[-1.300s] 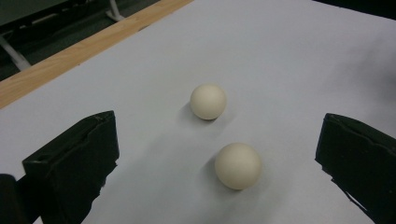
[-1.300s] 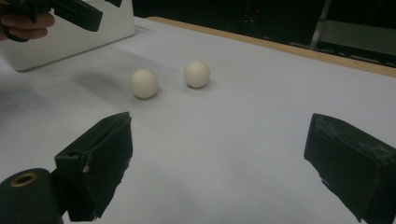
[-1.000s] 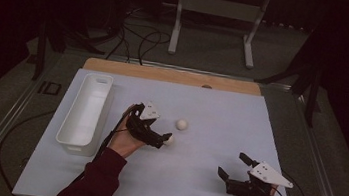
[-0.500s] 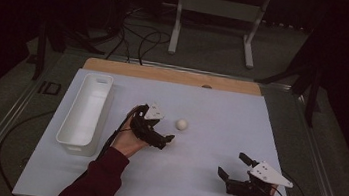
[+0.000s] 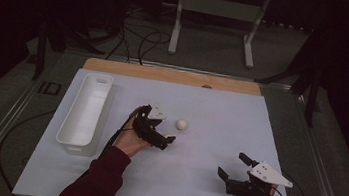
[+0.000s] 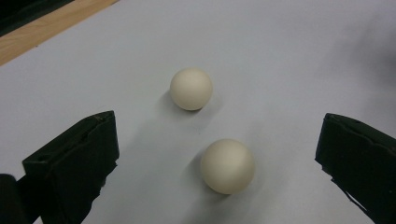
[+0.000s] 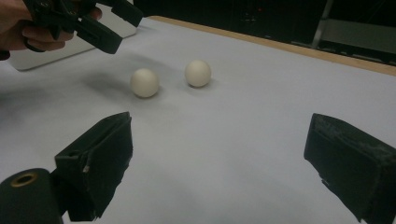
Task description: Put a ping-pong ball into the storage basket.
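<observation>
The near ball (image 6: 228, 165) lies on the white bench (image 5: 211, 112) between the wide-apart jaws of the left hand-held gripper (image 5: 159, 126), untouched. A second ball (image 6: 191, 88) sits just beyond it. The right hand-held gripper (image 5: 234, 167) hovers well apart, jaws spread. A tray (image 5: 85, 110) stands left.

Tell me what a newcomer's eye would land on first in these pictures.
First, the two cream balls on the pale sheet: the near ball lies between the open jaws of the left gripper, the far ball just beyond it. Next, the long white bin at the sheet's left edge. Last, the right gripper, open and apart near the sheet's front right.
</observation>
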Demonstrator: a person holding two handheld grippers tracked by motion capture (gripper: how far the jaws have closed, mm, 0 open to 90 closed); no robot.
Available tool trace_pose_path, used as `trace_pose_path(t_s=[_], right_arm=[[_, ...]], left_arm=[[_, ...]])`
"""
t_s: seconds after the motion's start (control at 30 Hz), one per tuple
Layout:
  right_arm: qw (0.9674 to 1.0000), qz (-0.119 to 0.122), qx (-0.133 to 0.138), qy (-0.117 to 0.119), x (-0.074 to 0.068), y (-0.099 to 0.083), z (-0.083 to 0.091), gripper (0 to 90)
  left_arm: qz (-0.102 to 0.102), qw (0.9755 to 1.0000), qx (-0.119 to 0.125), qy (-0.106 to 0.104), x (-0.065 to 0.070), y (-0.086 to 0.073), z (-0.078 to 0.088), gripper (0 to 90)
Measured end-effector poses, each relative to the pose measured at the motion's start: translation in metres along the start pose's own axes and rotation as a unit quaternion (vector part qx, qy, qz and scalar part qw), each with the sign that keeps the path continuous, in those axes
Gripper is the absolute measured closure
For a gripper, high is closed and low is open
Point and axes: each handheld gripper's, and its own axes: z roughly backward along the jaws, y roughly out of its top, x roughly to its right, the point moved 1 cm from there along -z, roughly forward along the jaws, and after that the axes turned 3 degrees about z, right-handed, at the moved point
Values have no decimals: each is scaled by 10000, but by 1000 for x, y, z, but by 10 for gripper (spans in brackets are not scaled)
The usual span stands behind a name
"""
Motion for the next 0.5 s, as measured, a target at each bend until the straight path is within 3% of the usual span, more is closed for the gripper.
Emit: trace_pose_path(t_s=[0.5], right_arm=[[10000,-21,19,-20,1,0,1,78]], left_arm=[[89,9997,-190,-150,1,-2,-12,0]])
